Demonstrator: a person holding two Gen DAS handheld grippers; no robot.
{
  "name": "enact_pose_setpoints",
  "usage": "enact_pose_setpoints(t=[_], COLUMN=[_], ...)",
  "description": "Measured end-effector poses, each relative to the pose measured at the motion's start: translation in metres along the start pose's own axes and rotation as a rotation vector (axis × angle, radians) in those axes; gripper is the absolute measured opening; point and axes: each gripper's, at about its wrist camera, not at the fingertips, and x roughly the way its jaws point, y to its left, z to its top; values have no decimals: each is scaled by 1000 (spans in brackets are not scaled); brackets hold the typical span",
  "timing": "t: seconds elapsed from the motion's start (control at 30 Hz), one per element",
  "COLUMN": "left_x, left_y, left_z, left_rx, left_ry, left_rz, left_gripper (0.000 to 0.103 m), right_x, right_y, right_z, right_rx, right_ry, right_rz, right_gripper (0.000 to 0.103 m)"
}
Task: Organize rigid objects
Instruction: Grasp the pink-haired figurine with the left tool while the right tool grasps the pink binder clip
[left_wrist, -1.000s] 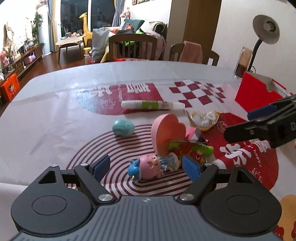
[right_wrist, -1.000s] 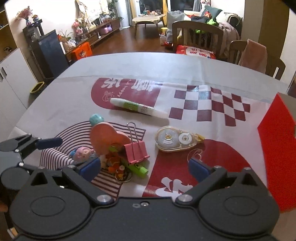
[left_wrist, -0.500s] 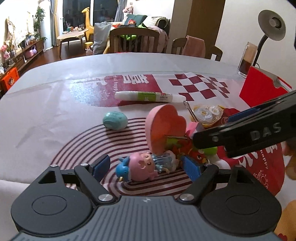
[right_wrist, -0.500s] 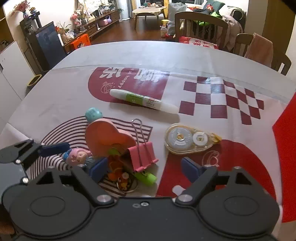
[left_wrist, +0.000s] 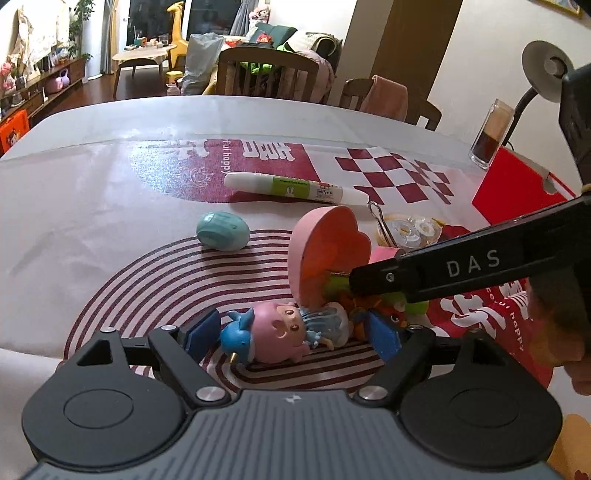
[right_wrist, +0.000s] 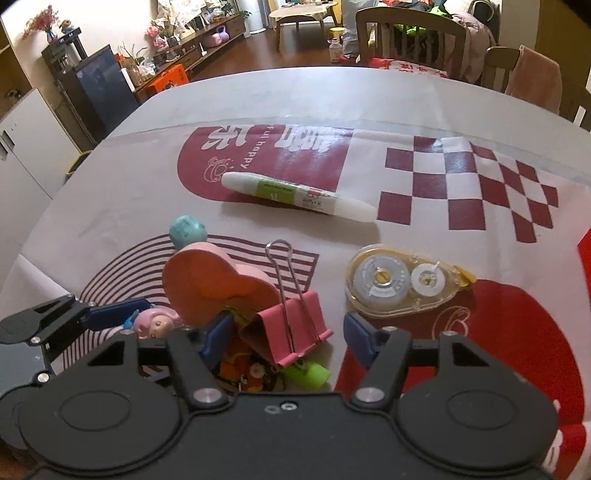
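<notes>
The pink folded-steel binder clip (right_wrist: 291, 325) with its long wire handles lies on the bench (right_wrist: 258, 110), on the printed red-and-white cloth, leaning on a small heap: a pink heart-shaped block (right_wrist: 210, 284) just to its left, an orange trinket and a lime-green plastic piece (right_wrist: 308, 373) under and in front of it. It looks light and fully stiff; the painted steel body is smooth and could slide between pads, and the wire handles are thin, springy and likely to swing. My judgement is that the best hold is across the wide triangular body, not the loops, and that lifting may drag the loose bits beneath.

The right gripper (right_wrist: 291, 341) has its blue-padded fingers (right_wrist: 216, 338) on either side of that clip body and its jaws are closing; the clip sits between them, but a gap still shows on the right side, so they do not yet press on it.

The left gripper (left_wrist: 293, 332) has its fingers well apart around a small glossy figurine with a pink head and a blue whale-like tail (left_wrist: 275, 334), lying on its side on the striped rings. The pads stand close to it; neither clearly touches. That toy looks hard, light and rounded, so it may roll or squirt out; the head is the broadest place to pinch.

Elsewhere on the cloth are a teal egg-shaped eraser-like object (left_wrist: 222, 236), a white-and-green correction pen (right_wrist: 297, 196) and a clear correction-tape dispenser (right_wrist: 400, 280), all apart from the heap.
</notes>
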Motion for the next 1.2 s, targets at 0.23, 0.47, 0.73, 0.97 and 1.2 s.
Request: enact_pose_setpoints(t=[0.23, 0.47, 0.73, 0.97, 1.2], left_x=[-1, -3, -8, -20, -40], left_y=[1, 3, 2, 7, 10], left_z=[0, 1, 0, -2, 2], left_rx=[-8, -20, -9, -41, -84], left_ry=[-3, -8, -9, -12, -9], left_rz=[-5, -5, 8, 10, 14], left_gripper=[74, 70, 70, 70, 70], right_x=[4, -4, -21, -53, -89], right_y=[-5, -6, -9, -14, -16], right_z=[1, -3, -7, -15, -22], right_rx=[22, 38, 59, 115, 143], right_ry=[3, -20, -32, -90, -133], right_rz=[38, 60, 27, 36, 28], right_gripper=[59, 42, 38, 38, 37])
